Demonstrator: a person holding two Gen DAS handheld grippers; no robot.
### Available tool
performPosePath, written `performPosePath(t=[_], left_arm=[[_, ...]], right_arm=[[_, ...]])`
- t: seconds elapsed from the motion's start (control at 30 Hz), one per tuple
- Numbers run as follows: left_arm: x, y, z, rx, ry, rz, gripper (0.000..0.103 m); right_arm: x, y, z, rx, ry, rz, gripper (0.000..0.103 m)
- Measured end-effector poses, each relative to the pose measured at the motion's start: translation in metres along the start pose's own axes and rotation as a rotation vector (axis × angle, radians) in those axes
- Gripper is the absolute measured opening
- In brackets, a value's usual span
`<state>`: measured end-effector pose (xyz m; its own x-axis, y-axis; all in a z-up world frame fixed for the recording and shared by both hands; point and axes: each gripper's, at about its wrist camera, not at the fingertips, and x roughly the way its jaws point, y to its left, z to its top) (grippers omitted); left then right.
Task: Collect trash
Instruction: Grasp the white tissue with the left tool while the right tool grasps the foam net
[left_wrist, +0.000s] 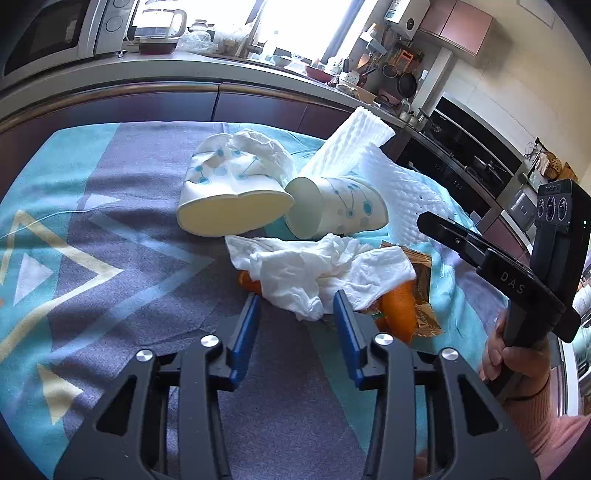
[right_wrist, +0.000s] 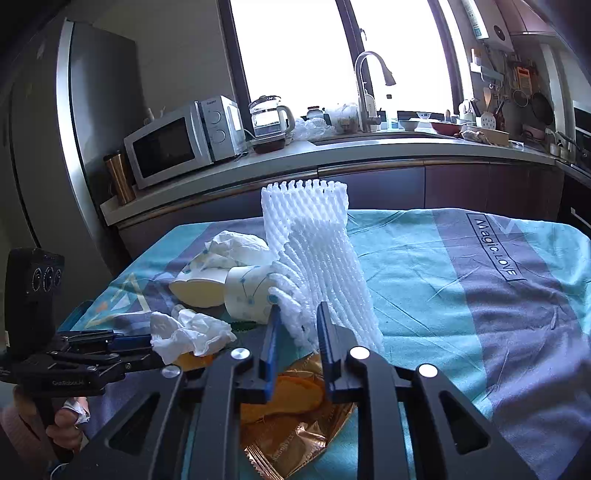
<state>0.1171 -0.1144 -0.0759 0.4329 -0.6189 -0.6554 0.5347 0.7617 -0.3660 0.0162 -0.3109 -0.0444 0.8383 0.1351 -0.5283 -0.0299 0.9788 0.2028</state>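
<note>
A pile of trash lies on the patterned cloth (left_wrist: 110, 229). A crumpled white tissue (left_wrist: 317, 273) lies over orange peel (left_wrist: 399, 310) and a gold wrapper (left_wrist: 424, 317). Behind are a squashed paper cup (left_wrist: 229, 192), a second paper cup (left_wrist: 343, 206) on its side and white foam netting (left_wrist: 369, 155). My left gripper (left_wrist: 297, 310) is open, its blue fingers either side of the tissue's near edge. My right gripper (right_wrist: 295, 317) is open around the lower edge of the foam netting (right_wrist: 325, 266), above the orange peel (right_wrist: 295, 398) and wrapper (right_wrist: 291, 446).
The kitchen counter (right_wrist: 332, 155) runs behind the table, with a microwave (right_wrist: 177, 140), kettle (right_wrist: 269, 118) and sink tap (right_wrist: 369, 92). A fridge (right_wrist: 74, 147) stands at the left. The cloth (right_wrist: 480, 295) extends to the right of the pile.
</note>
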Motion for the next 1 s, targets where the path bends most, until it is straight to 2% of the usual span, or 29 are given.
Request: performPosePath(t=[0.1, 0.2, 0.53, 1.0], left_arm=[[0.003, -0.002, 0.000, 0.000, 0.010, -0.013, 0.012], [0.002, -0.007, -0.001, 0.018, -0.002, -0.009, 0.007], [-0.037, -0.012, 0.000, 0.059, -0.104, 0.016, 0.004], [-0.111, 0.009, -0.010, 0.058, -0.223, 0.073, 0.004]], right_arm=[[-0.004, -0.002, 0.000, -0.002, -0.009, 0.005, 0.010], [-0.010, -0.004, 0.002, 0.013, -0.026, 0.018, 0.008], [-0.035, 0.003, 0.012, 0.014, -0.090, 0.041, 0.007], [-0.062, 0.021, 0.025, -0.033, -0.191, 0.054, 0.007]])
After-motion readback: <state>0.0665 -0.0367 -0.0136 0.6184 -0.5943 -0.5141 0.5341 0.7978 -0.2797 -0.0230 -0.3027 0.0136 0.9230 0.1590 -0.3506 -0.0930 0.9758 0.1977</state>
